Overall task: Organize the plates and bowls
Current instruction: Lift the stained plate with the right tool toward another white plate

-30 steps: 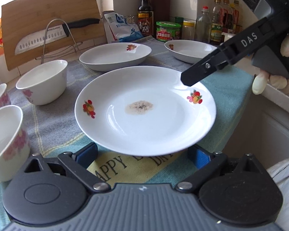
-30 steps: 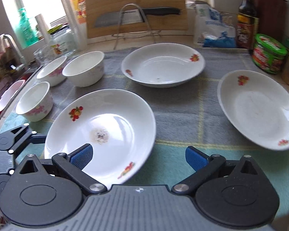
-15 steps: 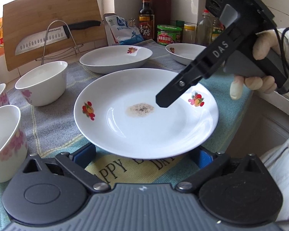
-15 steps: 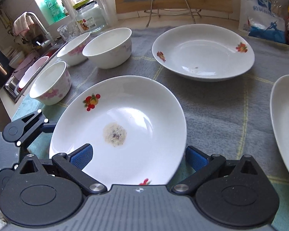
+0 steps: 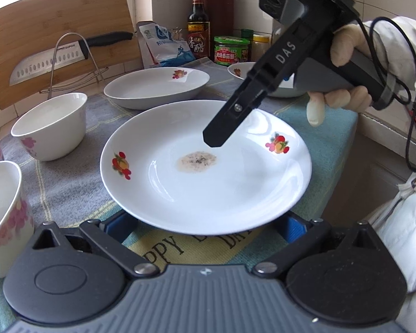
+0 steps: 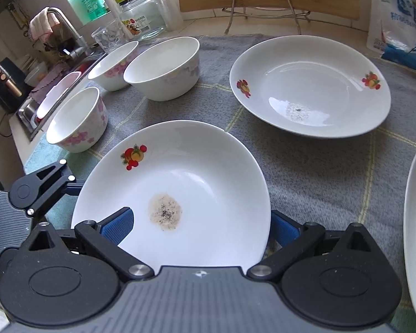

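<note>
Tabletop (image 6: 319, 183) is carrying three plates and three bowls on a grey cloth. Stained plate (image 5: 205, 172) is sitting at centre, second plate (image 6: 310, 86) at 1 o'clock, bowls (image 6: 163, 69) at 10 o'clock. Left gripper (image 5: 205, 223) is standing wide apart, its blue pads flanking the stained plate's near rim. Right gripper (image 6: 202, 224) is hovering apart over the stain, holding nothing.

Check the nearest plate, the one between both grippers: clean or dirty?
Dirty. The nearest plate has a pale brownish patch with dark specks at its centre, also seen from the left wrist; otherwise its surface looks bare.
</note>
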A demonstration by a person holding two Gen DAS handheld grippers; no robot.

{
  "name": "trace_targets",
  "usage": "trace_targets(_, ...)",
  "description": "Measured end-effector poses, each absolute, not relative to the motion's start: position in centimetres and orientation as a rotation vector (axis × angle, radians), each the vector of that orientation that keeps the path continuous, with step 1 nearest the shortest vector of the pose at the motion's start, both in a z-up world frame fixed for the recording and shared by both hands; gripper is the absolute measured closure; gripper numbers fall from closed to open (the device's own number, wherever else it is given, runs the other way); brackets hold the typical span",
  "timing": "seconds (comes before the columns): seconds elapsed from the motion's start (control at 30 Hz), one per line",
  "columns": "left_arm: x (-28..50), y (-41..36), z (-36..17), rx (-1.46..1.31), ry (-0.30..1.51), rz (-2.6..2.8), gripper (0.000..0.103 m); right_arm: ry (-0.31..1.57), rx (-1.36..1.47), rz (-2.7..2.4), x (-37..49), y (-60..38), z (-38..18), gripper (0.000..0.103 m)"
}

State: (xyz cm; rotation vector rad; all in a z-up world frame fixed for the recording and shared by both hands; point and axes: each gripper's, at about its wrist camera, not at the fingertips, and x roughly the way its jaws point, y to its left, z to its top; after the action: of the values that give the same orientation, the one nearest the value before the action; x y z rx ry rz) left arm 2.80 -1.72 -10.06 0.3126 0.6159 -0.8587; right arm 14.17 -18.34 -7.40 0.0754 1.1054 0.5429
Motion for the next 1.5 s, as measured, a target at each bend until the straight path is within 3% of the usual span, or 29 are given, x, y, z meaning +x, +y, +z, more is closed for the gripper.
trace_targets(0.4, 3.3, -1.8, -9.8, 0.331, 0.627, -0.892, 0.000, 1.202, 0.144, 0.606, 16.8, -18.7, -7.2, 0.000)
trace_targets(0.53, 3.4, -1.8, -9.8, 0.337, 0.630, -0.895, 0.000, 1.220, 0.111, 0.605, 17.1, -18.5, -7.0, 0.006)
trace_targets(0.77, 3.6, -1.9, -9.6, 0.344, 0.634, -0.899, 0.000, 1.265, 0.226, 0.621, 18.0, -19.4, -7.1, 0.008)
trace_targets(1.5, 4.1, -2.6, -8.3, 0.337, 0.697, -0.908, 0.003, 1.290, 0.267, 0.620, 18.2, -19.6, -6.8, 0.007)
